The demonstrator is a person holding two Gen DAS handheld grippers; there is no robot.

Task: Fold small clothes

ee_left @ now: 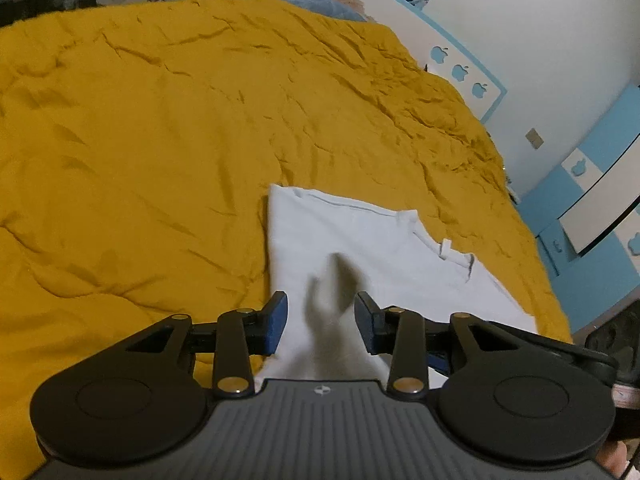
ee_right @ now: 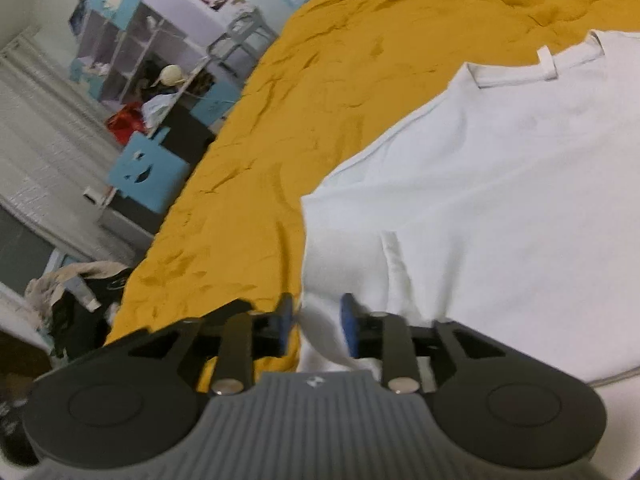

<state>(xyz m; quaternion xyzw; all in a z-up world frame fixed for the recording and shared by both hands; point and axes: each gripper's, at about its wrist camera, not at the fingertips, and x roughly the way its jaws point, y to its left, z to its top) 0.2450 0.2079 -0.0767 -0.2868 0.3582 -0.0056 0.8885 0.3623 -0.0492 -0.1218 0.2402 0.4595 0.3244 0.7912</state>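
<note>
White shirt partly folded on yellow bed; more folds left. Left gripper and right gripper jaws apart, clamping nothing.

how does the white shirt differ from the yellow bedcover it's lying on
The white shirt is small and lies on only a patch of the bed; the yellow bedcover spreads across the whole bed. The shirt lies mostly smooth, with straight folded edges and a collar showing; the bedcover is creased all over. The shirt is plain white, the bedcover mustard yellow. Both are soft fabric lying flat.
</note>
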